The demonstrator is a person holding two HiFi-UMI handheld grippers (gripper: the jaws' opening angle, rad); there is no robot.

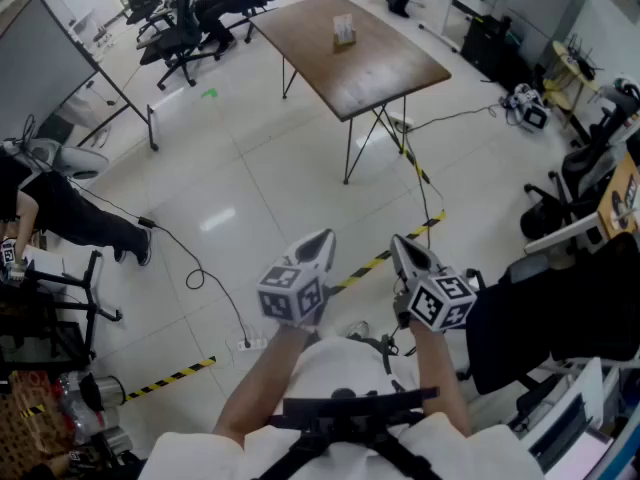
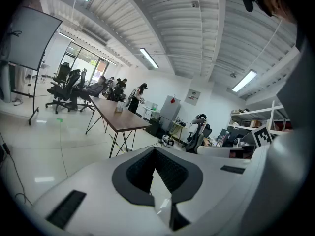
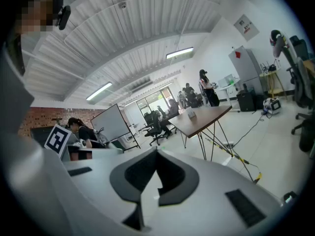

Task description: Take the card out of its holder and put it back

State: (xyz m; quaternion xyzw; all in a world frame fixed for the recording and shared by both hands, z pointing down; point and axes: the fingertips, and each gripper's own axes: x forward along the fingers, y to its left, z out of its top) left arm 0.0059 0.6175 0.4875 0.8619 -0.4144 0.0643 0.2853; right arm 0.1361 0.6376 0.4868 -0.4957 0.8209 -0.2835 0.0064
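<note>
While the card holder (image 1: 343,31) stands toward the far edge of the bench (image 1: 385,73), well apart from both, left tool (image 1: 320,240) and right tool (image 1: 402,246) are clenched on nothing: best, I judge, to approach squarely and unclench first.

The holder (image 1: 344,31) stands on the table (image 1: 385,73), office chairs (image 1: 190,18) behind to its left.

Claws: two, left claw (image 1: 324,238) and right claw (image 1: 400,244)
Marker cubes (image 1: 292,293): two, one on each claw
Worktop (image 1: 385,73): one
Holder (image 1: 344,31): one, on the worktop
Whiteboard (image 1: 40,58): one
Person (image 1: 60,213) at left edge: one
</note>
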